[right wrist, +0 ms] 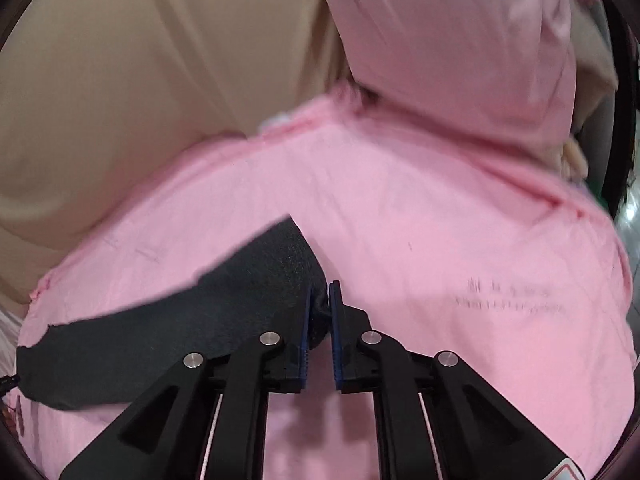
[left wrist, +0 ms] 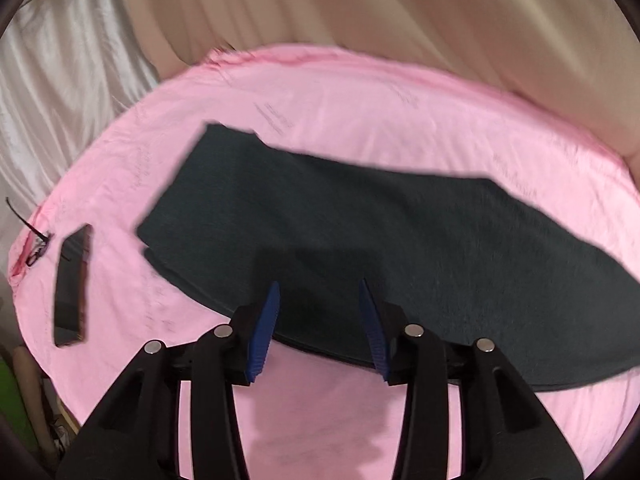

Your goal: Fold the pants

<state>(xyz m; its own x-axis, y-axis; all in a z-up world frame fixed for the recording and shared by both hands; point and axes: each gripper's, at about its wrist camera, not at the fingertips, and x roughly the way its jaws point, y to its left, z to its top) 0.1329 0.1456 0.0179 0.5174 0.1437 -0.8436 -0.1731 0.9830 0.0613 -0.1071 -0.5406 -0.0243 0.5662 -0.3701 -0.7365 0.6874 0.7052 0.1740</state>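
The dark charcoal, faintly speckled fabric pants lie on a plain pink cotton sheet printed with faint grey lettering. Behind it hangs a beige draped cloth, beside a silvery white satin cloth. A glossy black rectangular phone shows a reddish-brown edge.
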